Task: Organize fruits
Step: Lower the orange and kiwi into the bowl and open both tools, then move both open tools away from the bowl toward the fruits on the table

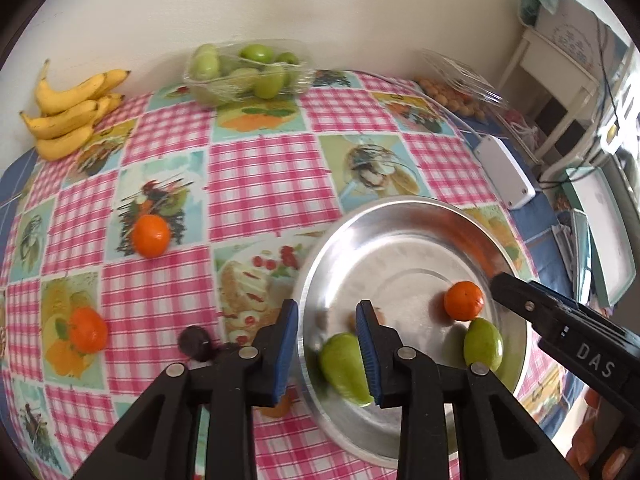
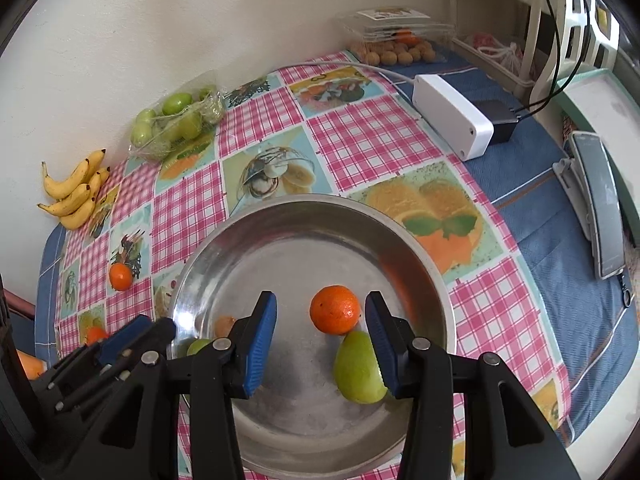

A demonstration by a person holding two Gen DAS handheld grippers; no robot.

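A steel plate [image 1: 400,216] [image 2: 312,208] holds a tangerine [image 1: 464,300] [image 2: 335,309] and two green fruits. My left gripper [image 1: 327,346] hangs open over the plate's left rim. One green fruit [image 1: 342,366] [image 2: 198,346] lies blurred in the plate, partly behind the right pad, with a gap to the left pad. My right gripper [image 2: 320,342] is open above the plate. The tangerine lies just beyond its tips, and the other green fruit [image 2: 358,368] [image 1: 482,344] lies by the right pad, unpressed. Two more tangerines [image 1: 151,236] [image 1: 89,329] lie on the checked cloth.
Bananas [image 1: 68,116] and a bag of green fruits [image 1: 244,72] lie by the far wall. A dark round fruit [image 1: 196,342] sits left of my left gripper. A white box [image 2: 452,120], a clear tub of small brown fruits [image 2: 396,50] and a phone [image 2: 600,200] are to the right.
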